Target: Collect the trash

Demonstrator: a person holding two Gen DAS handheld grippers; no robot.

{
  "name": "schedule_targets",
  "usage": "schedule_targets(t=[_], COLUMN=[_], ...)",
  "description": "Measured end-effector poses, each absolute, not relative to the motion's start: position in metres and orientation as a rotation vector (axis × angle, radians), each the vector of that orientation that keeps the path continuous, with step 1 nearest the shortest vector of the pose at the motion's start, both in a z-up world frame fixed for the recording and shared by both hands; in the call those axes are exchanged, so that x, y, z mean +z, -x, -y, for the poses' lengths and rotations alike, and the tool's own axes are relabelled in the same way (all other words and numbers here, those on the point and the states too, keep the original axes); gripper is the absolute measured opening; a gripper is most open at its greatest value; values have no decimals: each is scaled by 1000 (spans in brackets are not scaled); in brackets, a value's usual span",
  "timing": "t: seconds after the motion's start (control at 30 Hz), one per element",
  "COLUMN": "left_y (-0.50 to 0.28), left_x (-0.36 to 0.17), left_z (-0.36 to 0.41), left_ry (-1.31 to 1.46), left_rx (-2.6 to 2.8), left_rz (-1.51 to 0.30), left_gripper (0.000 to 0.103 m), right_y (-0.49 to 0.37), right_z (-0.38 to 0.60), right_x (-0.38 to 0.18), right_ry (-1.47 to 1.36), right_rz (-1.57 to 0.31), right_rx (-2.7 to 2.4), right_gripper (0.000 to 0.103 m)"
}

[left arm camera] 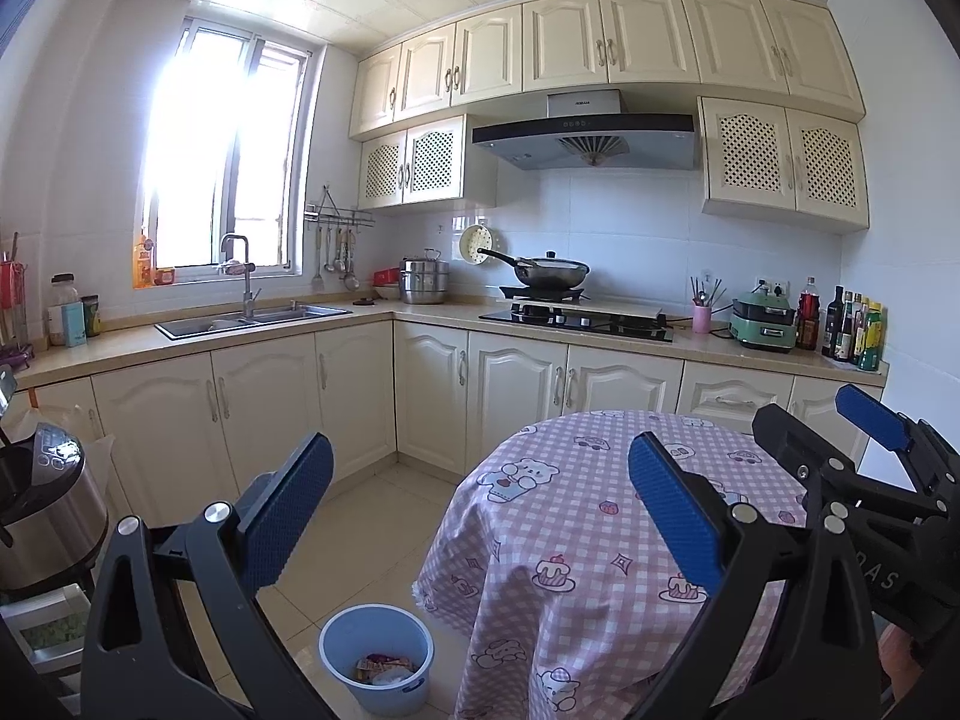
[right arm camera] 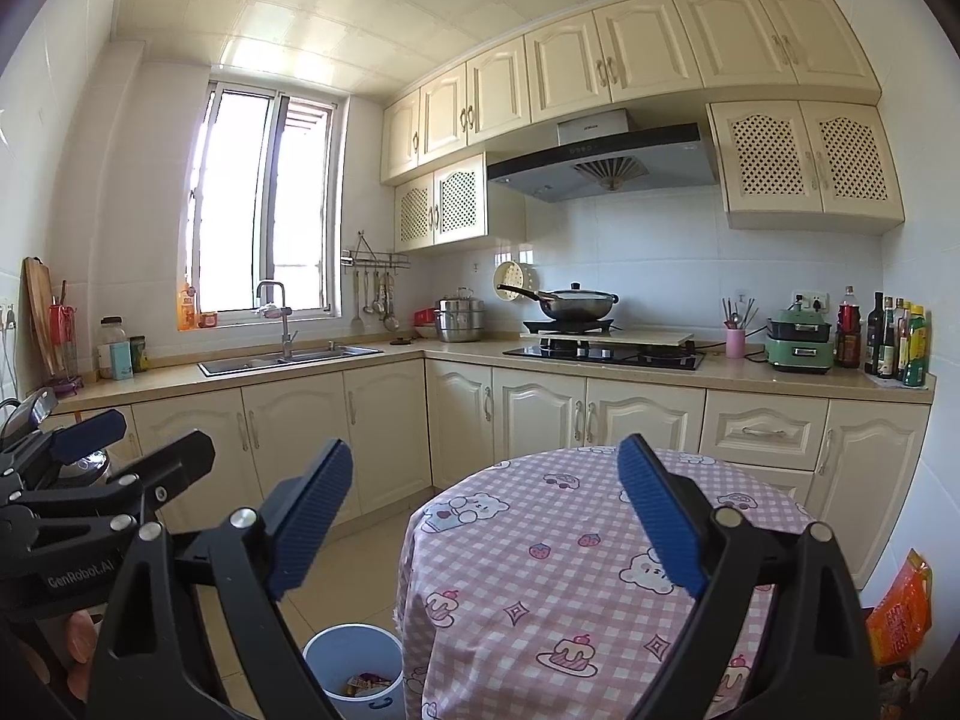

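Grippers, left gripper [left arm camera: 480,516] and right gripper [right arm camera: 486,516], hang wide and empty; table [right arm camera: 540,552] bare, bin [left arm camera: 342,636] holding scraps, collection looks finished.

The left gripper [left arm camera: 480,516] and the right gripper [right arm camera: 486,516] are held level, side by side, each with its blue-padded jaws spread wide and empty.
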State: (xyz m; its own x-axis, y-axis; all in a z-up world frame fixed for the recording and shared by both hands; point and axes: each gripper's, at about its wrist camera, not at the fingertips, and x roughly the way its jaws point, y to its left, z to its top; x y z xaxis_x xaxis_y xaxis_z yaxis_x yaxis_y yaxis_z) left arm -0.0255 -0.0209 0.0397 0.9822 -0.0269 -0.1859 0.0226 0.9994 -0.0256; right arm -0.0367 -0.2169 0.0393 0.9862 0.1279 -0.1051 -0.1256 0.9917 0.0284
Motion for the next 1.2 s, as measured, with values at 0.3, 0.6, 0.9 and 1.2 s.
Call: schedule_targets(t=[0.3, 0.6, 0.9, 1.2], left_y=[25, 25, 22, 18], left_x=[37, 37, 34, 33], left_z=[21, 21, 19, 19], left_ry=[24, 25, 26, 23], left_rx=[-24, -25, -21, -24], left_rz=[-191, -193, -201, -209], left_gripper=[95, 95, 95, 95], right_y=[35, 33, 29, 24], right_z=[216, 216, 216, 217], right_x=[38, 38, 36, 32], right_ry=[-19, -16, -16, -14], right_rz=[-110, -112, -117, -123], right_rx=[129, 131, 133, 133], right_gripper=[89, 89, 89, 89])
